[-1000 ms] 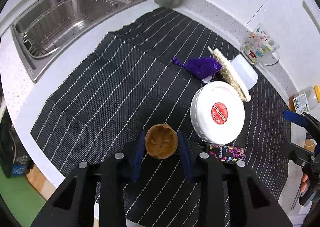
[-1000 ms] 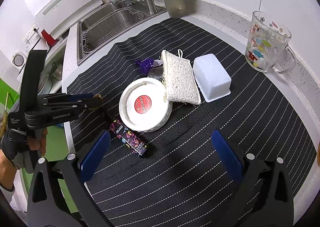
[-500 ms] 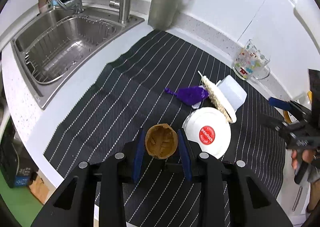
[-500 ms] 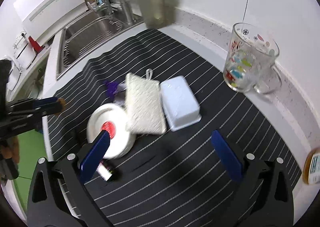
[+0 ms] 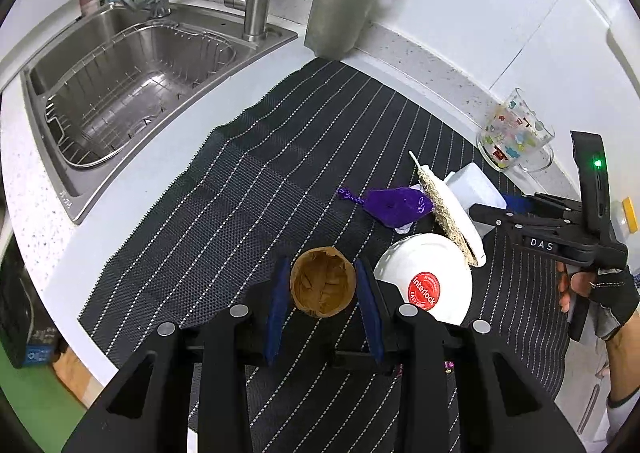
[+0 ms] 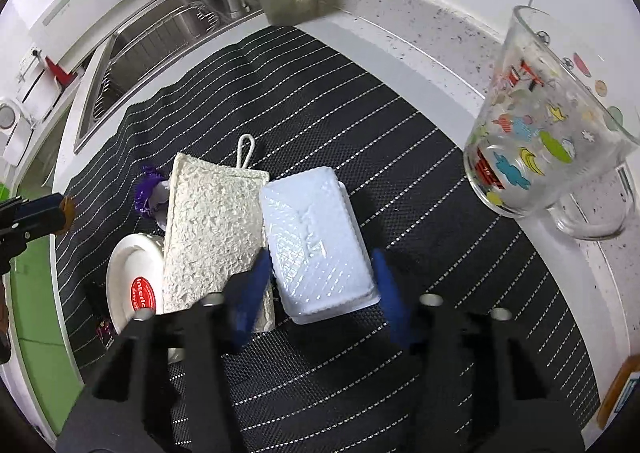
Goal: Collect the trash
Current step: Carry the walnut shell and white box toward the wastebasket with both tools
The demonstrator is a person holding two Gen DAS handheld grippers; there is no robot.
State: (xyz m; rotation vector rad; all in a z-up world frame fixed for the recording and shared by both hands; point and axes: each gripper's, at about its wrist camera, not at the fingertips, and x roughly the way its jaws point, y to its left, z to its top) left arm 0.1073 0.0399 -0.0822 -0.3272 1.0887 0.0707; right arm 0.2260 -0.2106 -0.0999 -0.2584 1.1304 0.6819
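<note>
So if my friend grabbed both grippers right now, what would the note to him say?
Left gripper: shut on the brown paper cup, held above the striped mat.
Right gripper: open, fingers either side of the white plastic tray, not clamped yet.
Still on the mat: purple wrapper, loofah sponge leaning on the round white lid.
Done: cup picked up. Left: grip the tray, collect the rest. No bin in view.

Matt woven mat (image 5: pixel 256 189), brushed steel sink (image 5: pixel 132 65), rough sponge (image 6: pixel 212 229).
</note>
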